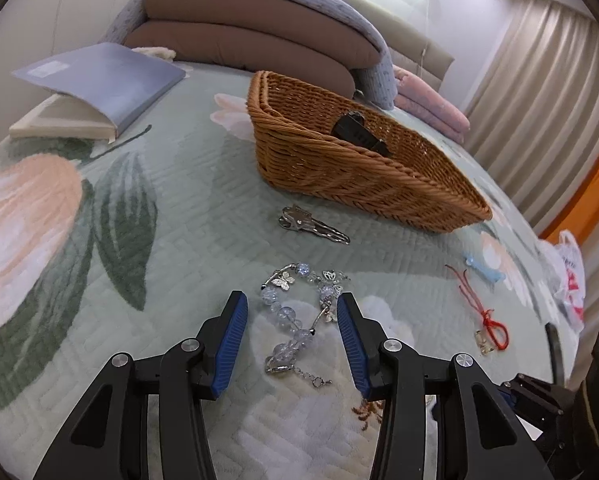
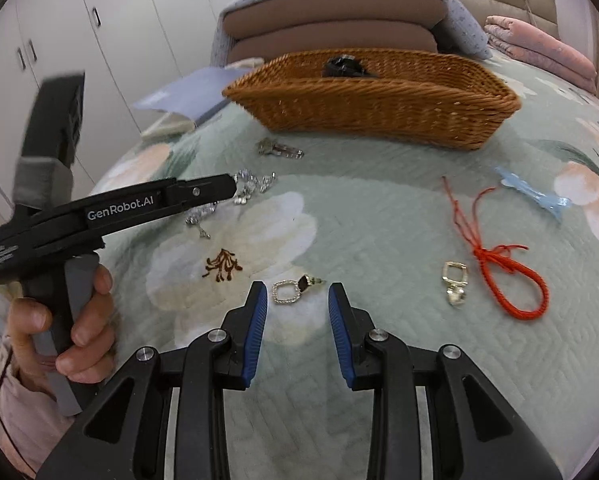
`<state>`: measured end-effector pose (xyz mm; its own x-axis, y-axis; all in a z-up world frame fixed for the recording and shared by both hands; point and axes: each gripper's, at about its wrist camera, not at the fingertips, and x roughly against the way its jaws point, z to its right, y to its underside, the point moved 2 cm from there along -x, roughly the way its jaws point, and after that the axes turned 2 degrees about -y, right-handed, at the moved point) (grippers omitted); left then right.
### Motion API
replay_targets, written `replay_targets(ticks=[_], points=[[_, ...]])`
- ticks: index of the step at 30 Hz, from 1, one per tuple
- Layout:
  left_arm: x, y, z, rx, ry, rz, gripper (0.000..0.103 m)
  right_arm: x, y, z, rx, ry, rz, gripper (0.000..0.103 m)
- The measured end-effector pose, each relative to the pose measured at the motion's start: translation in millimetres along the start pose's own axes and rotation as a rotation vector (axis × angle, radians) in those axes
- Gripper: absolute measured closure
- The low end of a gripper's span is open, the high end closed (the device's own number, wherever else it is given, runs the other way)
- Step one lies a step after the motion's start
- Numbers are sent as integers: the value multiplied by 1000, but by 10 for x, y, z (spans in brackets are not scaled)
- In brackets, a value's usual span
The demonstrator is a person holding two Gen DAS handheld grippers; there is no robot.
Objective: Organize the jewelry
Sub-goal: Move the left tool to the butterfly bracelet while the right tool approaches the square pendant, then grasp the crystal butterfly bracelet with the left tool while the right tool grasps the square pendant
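My left gripper (image 1: 291,300) is open, its blue pads on either side of a crystal bead bracelet with silver butterflies (image 1: 295,316) lying on the bedspread. A silver hair clip (image 1: 311,226) lies beyond it, before the wicker basket (image 1: 363,176), which holds a black item (image 1: 357,132). My right gripper (image 2: 297,292) is open just short of a black-and-gold earring (image 2: 295,288). A gold earring (image 2: 455,280), a red cord bracelet (image 2: 499,264) and a blue hair clip (image 2: 531,192) lie to its right. The left gripper (image 2: 231,188) shows over the bracelet (image 2: 251,188) in the right wrist view.
An open blue book (image 1: 99,80) lies at the far left of the bed. Stacked brown pillows under a blue cover (image 1: 259,32) and folded pink blankets (image 1: 431,100) sit behind the basket. A plastic bag (image 1: 567,276) hangs at the right bed edge. White wardrobes (image 2: 99,40) stand left.
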<state>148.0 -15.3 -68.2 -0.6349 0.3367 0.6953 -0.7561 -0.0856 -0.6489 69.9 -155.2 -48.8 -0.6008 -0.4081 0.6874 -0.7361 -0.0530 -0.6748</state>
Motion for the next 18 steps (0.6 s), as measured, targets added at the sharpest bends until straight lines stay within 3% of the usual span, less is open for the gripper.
replay_targets(ticks=[3, 11, 14, 17, 18], points=[[-57, -18, 70, -44, 3, -22, 49, -66, -30, -41, 13, 1, -22, 68], [-154, -16, 237, -160, -94, -35, 49, -179, -110, -95, 15, 41, -24, 70], [-143, 7, 247, -180, -109, -32, 49, -167, -84, -116, 31, 64, -17, 88], [-127, 41, 291, -217, -135, -25, 61, -156, -79, -99, 28, 64, -10, 93], [-124, 51, 311, -226, -140, -23, 69, -155, -80, -97, 27, 61, -7, 94]])
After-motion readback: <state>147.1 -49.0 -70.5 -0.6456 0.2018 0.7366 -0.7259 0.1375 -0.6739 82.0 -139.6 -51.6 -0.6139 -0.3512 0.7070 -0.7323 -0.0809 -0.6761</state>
